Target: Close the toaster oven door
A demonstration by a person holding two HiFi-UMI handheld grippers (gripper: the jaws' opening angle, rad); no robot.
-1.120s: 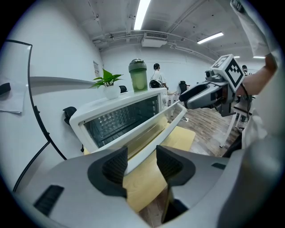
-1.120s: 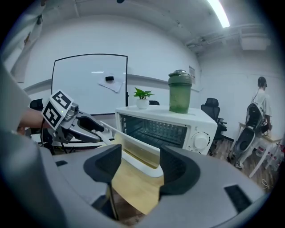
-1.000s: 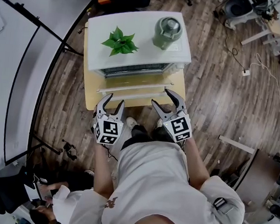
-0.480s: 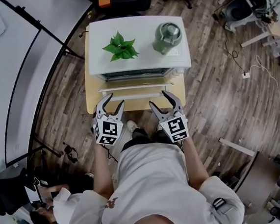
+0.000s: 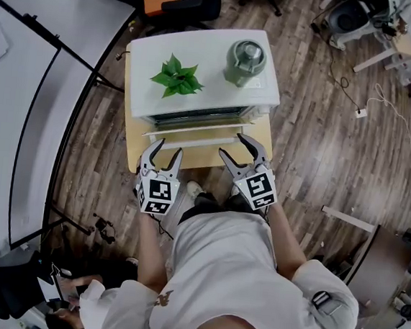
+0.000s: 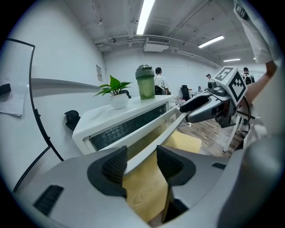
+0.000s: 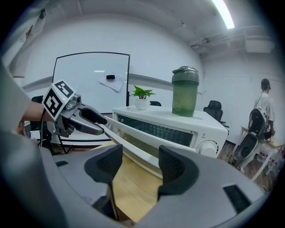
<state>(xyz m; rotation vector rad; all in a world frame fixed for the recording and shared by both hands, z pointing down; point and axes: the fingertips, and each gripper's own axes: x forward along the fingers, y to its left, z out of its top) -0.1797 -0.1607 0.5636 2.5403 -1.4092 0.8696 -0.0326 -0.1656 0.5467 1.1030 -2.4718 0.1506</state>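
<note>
Left gripper view is showing the left gripper (image 6: 142, 162), ribbed black pads parted and just opening, with the toaster oven door (image 6: 170, 129) running its smooth white rail between them, unpinched. Right gripper (image 7: 139, 164) is gaping empty nearby. White toaster oven (image 5: 203, 73) is sitting on a pale wooden table (image 5: 133, 153), with open floor around it.

head view overhead; all share oven (image 5: 205, 95)

Grey left tongs (image 5: 168, 147) and right tongs (image 5: 231, 144) — 2 black-and-white marker cubes (image 5: 158, 194), white T-shirt (image 5: 224, 270).
</note>
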